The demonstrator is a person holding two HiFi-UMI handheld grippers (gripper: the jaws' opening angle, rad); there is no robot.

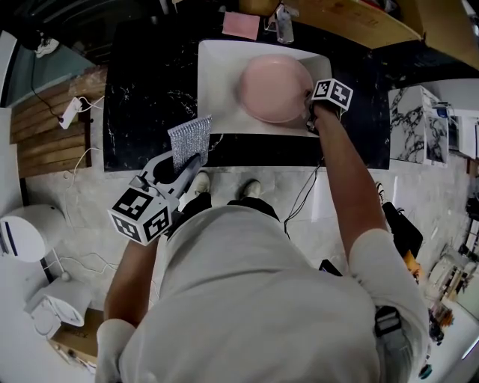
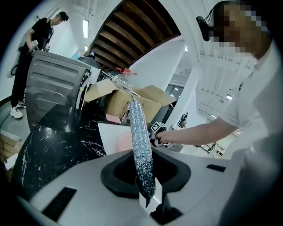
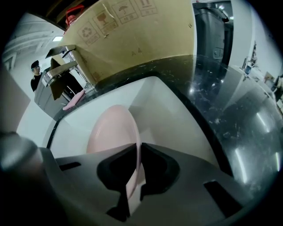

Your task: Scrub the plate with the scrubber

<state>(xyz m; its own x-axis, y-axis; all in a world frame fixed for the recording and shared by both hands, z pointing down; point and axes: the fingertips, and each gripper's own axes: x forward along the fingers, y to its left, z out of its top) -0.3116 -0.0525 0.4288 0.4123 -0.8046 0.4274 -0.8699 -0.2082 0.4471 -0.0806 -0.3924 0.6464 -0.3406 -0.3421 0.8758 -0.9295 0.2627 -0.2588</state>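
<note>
A pink plate (image 1: 273,88) stands tilted in the white sink (image 1: 217,75); my right gripper (image 1: 311,112) is shut on its right rim. From the right gripper view the plate (image 3: 112,132) runs edge-on between the jaws (image 3: 132,176). My left gripper (image 1: 188,166) hangs in front of the counter, left of the sink, shut on a silvery mesh scrubber (image 1: 190,140). In the left gripper view the scrubber (image 2: 141,145) sticks straight up from the jaws (image 2: 148,194), well apart from the plate (image 2: 125,141).
Black marble counter (image 1: 146,97) surrounds the sink. A pink cloth (image 1: 241,25) and a tap (image 1: 284,22) sit behind it, under cardboard boxes (image 1: 352,19). A marble-look stand (image 1: 415,123) is at the right. Cables and a white appliance (image 1: 22,232) lie on the floor left.
</note>
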